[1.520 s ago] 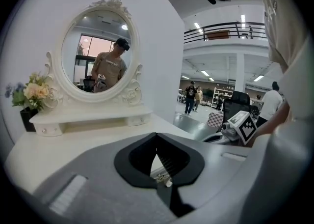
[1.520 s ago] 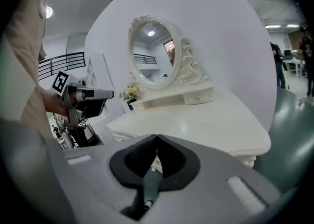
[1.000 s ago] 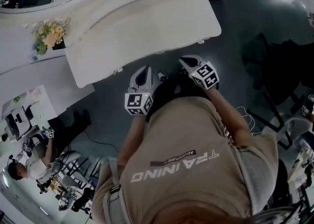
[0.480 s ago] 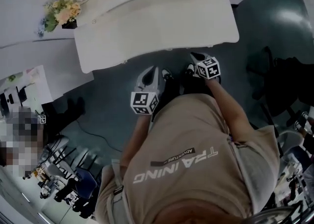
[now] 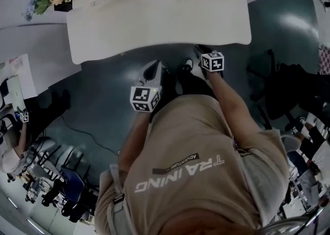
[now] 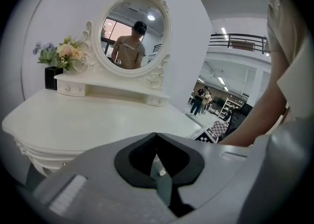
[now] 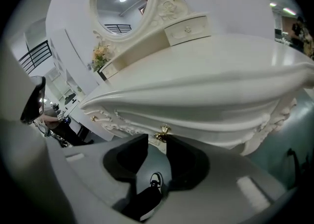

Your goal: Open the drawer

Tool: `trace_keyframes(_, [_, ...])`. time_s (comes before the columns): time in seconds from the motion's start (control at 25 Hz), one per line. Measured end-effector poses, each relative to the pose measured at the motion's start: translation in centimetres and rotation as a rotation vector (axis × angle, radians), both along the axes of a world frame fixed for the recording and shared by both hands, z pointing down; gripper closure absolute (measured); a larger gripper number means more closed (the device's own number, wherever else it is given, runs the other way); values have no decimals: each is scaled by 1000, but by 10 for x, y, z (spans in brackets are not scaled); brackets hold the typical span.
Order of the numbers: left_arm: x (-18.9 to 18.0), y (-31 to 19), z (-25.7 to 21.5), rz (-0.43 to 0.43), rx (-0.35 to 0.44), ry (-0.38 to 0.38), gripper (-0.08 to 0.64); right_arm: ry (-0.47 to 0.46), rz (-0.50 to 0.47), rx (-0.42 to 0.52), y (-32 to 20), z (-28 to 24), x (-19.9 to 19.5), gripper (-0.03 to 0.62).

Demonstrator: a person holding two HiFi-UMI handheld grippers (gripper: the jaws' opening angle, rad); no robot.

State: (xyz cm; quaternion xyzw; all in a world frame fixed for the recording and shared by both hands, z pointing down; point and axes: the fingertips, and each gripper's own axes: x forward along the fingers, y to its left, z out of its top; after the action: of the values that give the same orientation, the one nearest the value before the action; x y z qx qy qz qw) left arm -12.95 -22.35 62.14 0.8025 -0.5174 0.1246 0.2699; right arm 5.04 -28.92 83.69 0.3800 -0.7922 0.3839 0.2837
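The right tool [image 7: 157,139], its jaws just opening with nothing between them, faces the closed drawer [image 7: 206,120] under the counter [image 7: 196,66] edge. Centre the gold knob [image 7: 163,131] between the pads, clamp firmly, then pull straight outward. The left tool [image 6: 156,137] is closed and empty.

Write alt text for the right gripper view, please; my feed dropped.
The right hand-held gripper, its jaws just opened with nothing between them, lines up with a gold drawer knob on the front of a white dressing table, not yet gripping it. Above sit an oval mirror and flowers.
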Motion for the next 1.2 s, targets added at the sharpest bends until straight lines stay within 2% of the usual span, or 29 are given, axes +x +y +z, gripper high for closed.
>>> trace_keyframes(0.32, [13, -6, 20, 64, -16, 24, 561, 40, -2, 22, -5, 5, -5, 459])
trace_keyframes(0.56, [32, -5, 14, 94, 4, 44, 561, 70, 63, 2, -5, -3, -2, 433])
trace_keyframes(0.76, [37, 1, 11, 93, 3, 39, 561, 90, 76, -20, -9, 8, -1, 416])
trace_keyframes(0.92, [26, 13, 17, 86, -12, 9, 561, 89, 108, -50, -16, 23, -7, 416])
trace_keyframes(1.0, [20, 20, 23, 77, -29, -4, 561, 82, 140, -56, -18, 27, -6, 466])
trace_keyframes(1.2, [12, 29, 26, 45, -58, -21, 561, 70, 117, -78, -14, 28, -4, 463])
